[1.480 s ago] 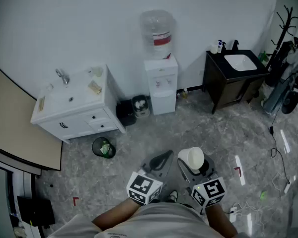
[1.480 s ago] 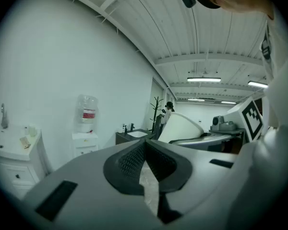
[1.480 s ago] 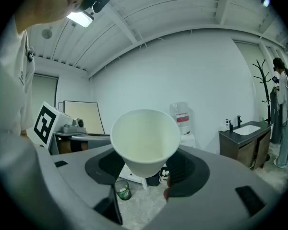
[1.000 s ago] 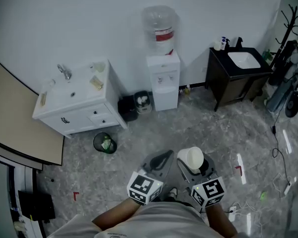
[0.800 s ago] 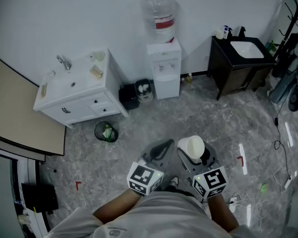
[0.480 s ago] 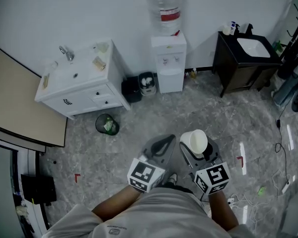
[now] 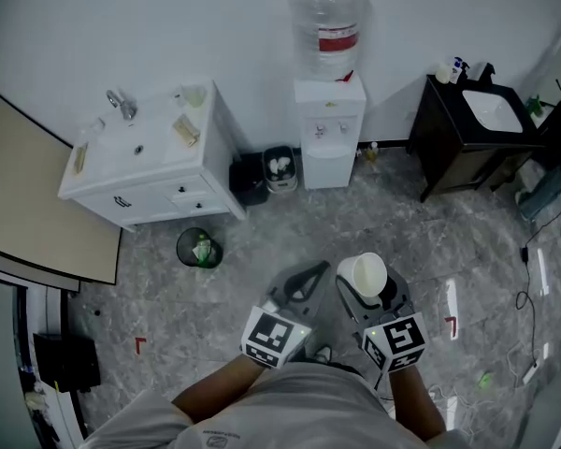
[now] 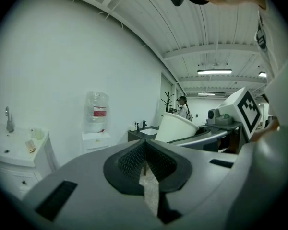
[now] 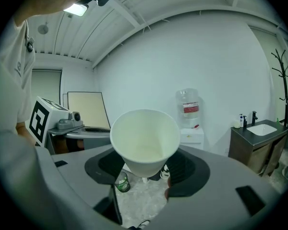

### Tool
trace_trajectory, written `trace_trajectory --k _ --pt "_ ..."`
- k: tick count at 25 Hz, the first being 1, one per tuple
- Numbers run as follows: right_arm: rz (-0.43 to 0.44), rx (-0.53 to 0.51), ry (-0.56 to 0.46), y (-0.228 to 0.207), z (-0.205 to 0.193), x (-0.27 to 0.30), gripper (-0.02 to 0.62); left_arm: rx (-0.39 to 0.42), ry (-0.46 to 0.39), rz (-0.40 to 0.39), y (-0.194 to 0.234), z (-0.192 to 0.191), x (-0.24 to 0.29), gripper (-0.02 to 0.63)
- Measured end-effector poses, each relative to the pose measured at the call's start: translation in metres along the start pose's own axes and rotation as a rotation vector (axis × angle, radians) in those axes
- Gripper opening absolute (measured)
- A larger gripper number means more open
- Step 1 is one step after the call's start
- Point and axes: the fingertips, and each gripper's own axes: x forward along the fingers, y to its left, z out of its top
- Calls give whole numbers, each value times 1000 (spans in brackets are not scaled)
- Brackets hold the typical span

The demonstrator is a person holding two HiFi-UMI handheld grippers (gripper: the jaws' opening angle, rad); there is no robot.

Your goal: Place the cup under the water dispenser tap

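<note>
A white paper cup [image 7: 366, 273] sits upright between the jaws of my right gripper [image 7: 368, 288], which is shut on its lower part; in the right gripper view the cup [image 9: 145, 137] fills the middle and looks empty. The white water dispenser [image 7: 329, 131], with a clear bottle [image 7: 328, 24] on top, stands against the far wall, well ahead of both grippers. It also shows small in the right gripper view [image 9: 190, 128] and the left gripper view [image 8: 96, 137]. My left gripper [image 7: 297, 286] is beside the right one, shut and holding nothing.
A white sink cabinet [image 7: 146, 193] stands left of the dispenser, with a black box [image 7: 249, 180], a small bin [image 7: 280, 168] and a round waste bin [image 7: 198, 249] on the floor near it. A dark sink cabinet [image 7: 467, 148] stands at the right. The floor is grey marble.
Both grippers have moved forward over the floor toward the dispenser, the cup still held in the right one. The dispenser has shifted right in the head view.
</note>
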Motion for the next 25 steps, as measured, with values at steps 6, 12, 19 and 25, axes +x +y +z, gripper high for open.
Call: trace_trajectory --k 6,12,19,25 --pt "-33 4 16 -32 25 88 273 6 -3 -36 85 11 49 6" --pt "-67 10 21 -60 44 157 273 22 5 -67 151 20 92 6" --pt "-56 7 55 -94 51 222 273 16 -1 -58 209 25 140 6" --pt "-12 12 77 -138 54 280 273 3 8 -26 253 25 197 6"
